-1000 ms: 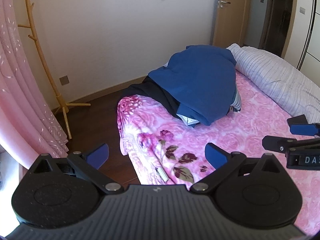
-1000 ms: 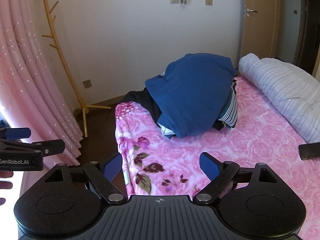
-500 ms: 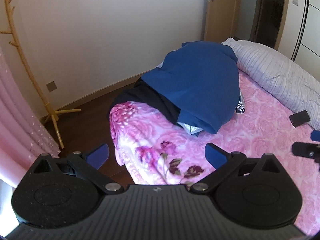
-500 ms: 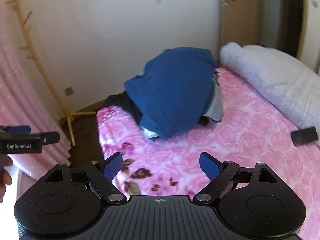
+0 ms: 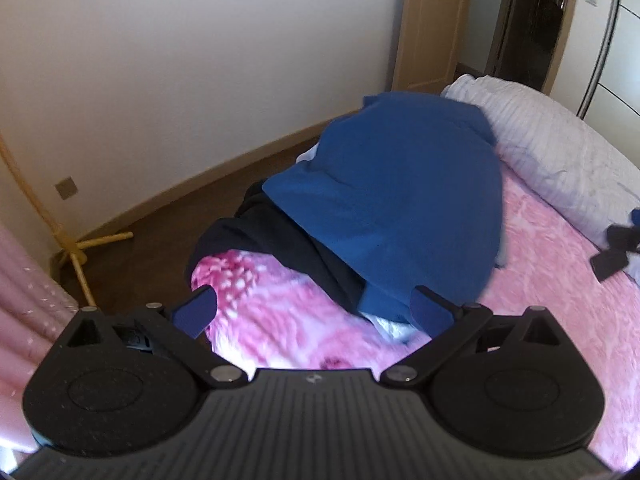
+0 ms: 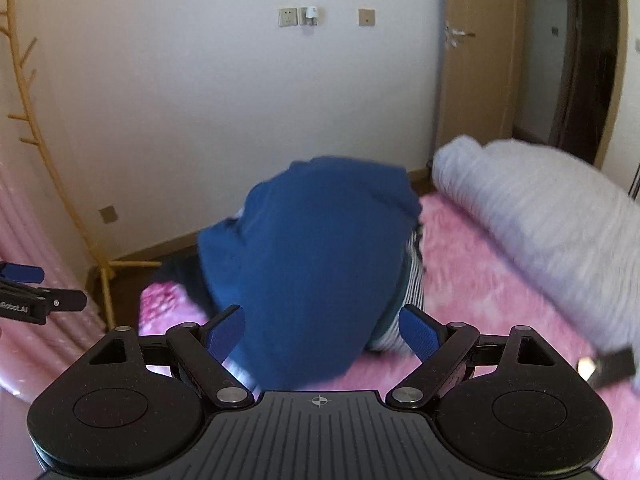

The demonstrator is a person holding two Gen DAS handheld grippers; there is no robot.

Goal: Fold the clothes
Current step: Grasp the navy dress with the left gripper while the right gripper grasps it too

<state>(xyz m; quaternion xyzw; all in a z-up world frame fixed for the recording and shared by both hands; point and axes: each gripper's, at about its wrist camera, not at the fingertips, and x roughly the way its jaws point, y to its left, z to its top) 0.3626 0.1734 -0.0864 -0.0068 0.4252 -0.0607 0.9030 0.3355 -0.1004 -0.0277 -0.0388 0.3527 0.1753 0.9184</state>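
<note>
Beneath blue garment (image 6: 320, 264), only right wrist view shows striped clothing (image 6: 412, 300)

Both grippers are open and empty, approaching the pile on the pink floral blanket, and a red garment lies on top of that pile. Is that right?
Not quite: the top garment is blue, not red, as the right wrist view shows. The rest holds: the left gripper and right gripper are open and empty, facing the pile on the pink floral blanket.
</note>
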